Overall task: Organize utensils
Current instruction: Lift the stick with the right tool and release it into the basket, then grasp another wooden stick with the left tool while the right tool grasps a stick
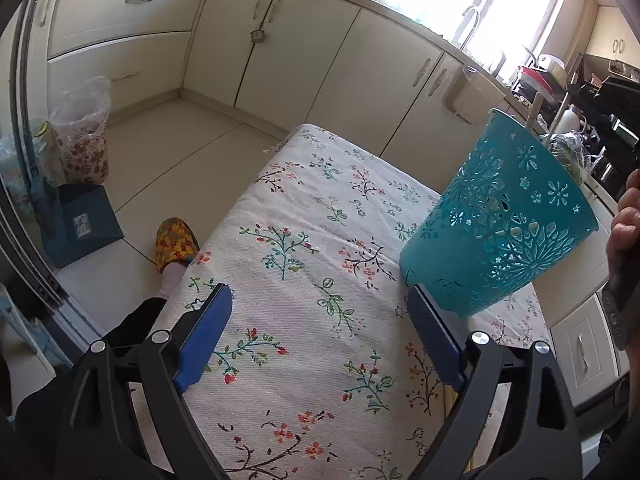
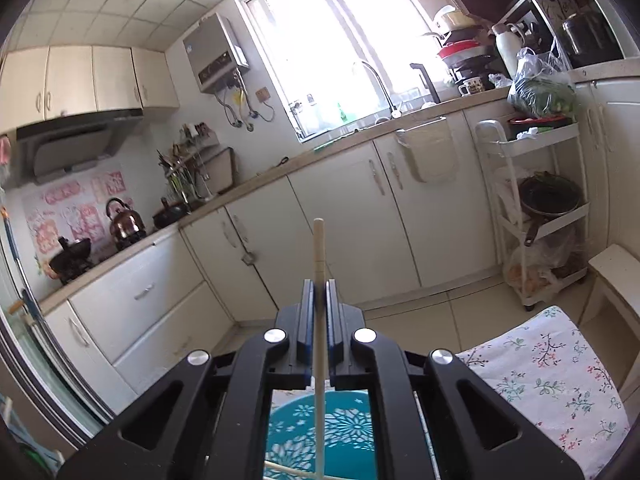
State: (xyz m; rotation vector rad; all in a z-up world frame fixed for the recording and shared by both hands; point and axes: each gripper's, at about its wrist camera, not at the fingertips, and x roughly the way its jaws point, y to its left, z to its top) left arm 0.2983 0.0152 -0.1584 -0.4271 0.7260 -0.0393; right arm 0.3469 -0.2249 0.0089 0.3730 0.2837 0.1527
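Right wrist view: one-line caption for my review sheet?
Right gripper clamps one pale chopstick upright above the teal basket, kitchen counter behind.

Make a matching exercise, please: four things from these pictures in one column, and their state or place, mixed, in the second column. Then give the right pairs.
Things:
1. left tool
2. right tool
3. teal basket
4. slipper

States or places:
A. on the floor beside the table
B. shut on a chopstick
C. open, with nothing between its pads
D. standing on the floral tablecloth

Pairs: 1-C, 2-B, 3-D, 4-A
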